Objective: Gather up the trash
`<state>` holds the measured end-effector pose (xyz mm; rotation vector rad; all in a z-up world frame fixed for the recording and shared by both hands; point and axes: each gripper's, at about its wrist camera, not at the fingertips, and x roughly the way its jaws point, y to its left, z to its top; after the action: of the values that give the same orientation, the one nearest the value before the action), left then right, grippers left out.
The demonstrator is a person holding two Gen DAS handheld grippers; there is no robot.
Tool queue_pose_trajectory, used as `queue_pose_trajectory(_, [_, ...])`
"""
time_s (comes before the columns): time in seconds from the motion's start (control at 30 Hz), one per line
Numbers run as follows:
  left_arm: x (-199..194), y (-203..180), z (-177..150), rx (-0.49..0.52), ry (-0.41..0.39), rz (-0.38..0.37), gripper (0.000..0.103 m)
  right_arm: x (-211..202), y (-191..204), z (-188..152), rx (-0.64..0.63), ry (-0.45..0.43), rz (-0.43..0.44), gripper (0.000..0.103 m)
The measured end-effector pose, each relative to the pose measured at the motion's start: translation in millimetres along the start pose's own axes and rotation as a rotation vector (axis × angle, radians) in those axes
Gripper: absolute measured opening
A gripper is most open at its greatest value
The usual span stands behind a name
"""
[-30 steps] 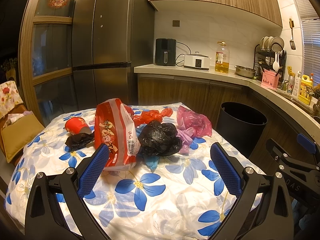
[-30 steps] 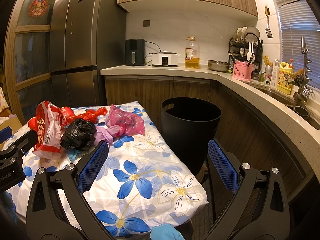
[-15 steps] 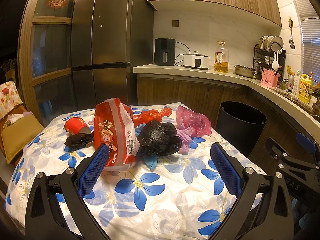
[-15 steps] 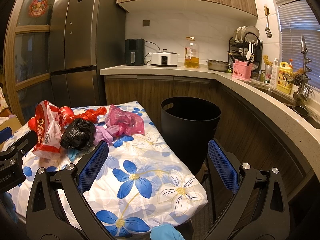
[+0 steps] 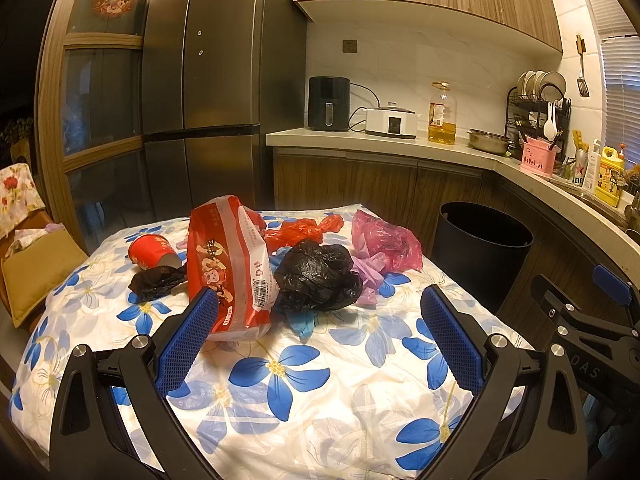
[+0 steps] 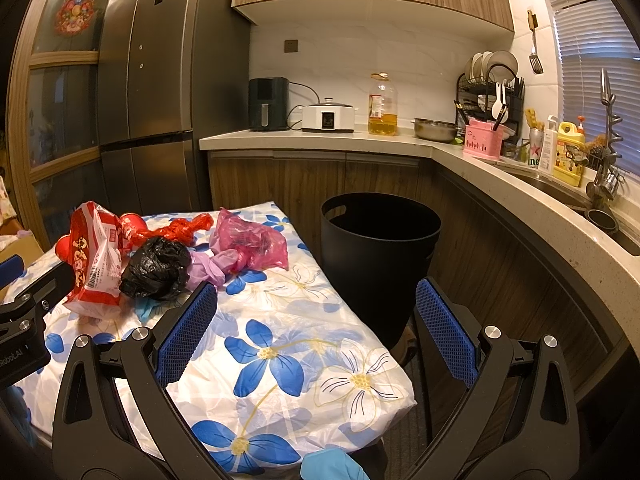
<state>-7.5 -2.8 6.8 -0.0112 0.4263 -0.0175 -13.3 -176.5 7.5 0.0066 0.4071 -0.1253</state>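
This is a kitchen with wooden cupboards, a tall grey fridge (image 5: pixel 208 92) and a long pale counter (image 6: pixel 400 140). In front is a table (image 5: pixel 304 400) under a shiny cloth with big blue flowers. The near edge of the table is cut off, and so are its legs.

The trash sits in a heap at the far end of the table. There is a tall red and white food bag (image 5: pixel 230 264) that is crinkly, a bumpy black bag (image 5: pixel 318 276) beside it and touching it, a thin pink bag (image 5: pixel 386 240), a knotted red bag (image 5: pixel 304 230), and a red paper cup (image 5: pixel 150 250) lying on its side. A small dark bag (image 5: pixel 156 282) is partly hidden behind the food bag. Something purple and something blue peek out from under the black bag; it is hard to tell what they are.

A round black bin (image 6: pixel 380 248) stands on the floor just beside the table. Its inside is too dark to see.

The left tongs (image 5: pixel 320 332) are wide open and hold nothing. The right tongs (image 6: pixel 316 332) are wide open too, with nothing in them. Both have bumpy blue pads (image 5: pixel 450 340).
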Motion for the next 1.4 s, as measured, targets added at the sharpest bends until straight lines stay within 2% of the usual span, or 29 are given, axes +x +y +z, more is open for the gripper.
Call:
queue_pose_trajectory(0.67, [6.2,-2.2,-4.1,0.005,0.003,-0.009,0.097,7.9,-7.0,-3.3,0.018,0.008,-0.008,0.098])
queue_pose_trajectory(0.8, [10.9,-0.9,-6.5,0.019,0.007,0.010,0.097,11.3,-6.8,-4.4,0.020,0.011,-0.008,0.098])
queue_pose_trajectory(0.97, [10.8,6.5,-10.0,0.006,-0.033,0.029,0.097,18.5,-7.6,-6.8,0.023,0.008,-0.001,0.098])
queue_pose_trajectory(1.17, [6.7,18.0,-17.0,-0.018,-0.117,0.091,0.097,33.7,-1.8,-10.9,0.018,0.015,0.052,0.098])
queue_pose_trajectory(1.27, [11.1,26.7,-21.2,-0.035,-0.119,0.126,0.097,46.7,7.6,-14.1,0.011,0.028,0.116,0.091])
queue_pose_trajectory(1.33, [15.2,32.4,-24.3,-0.049,-0.104,0.139,0.097,59.1,16.4,-16.6,0.010,0.044,0.174,0.081])
queue_pose_trajectory(1.4, [19.5,37.1,-28.1,-0.046,-0.084,0.162,0.093,69.9,25.4,-18.2,0.005,0.055,0.222,0.077])
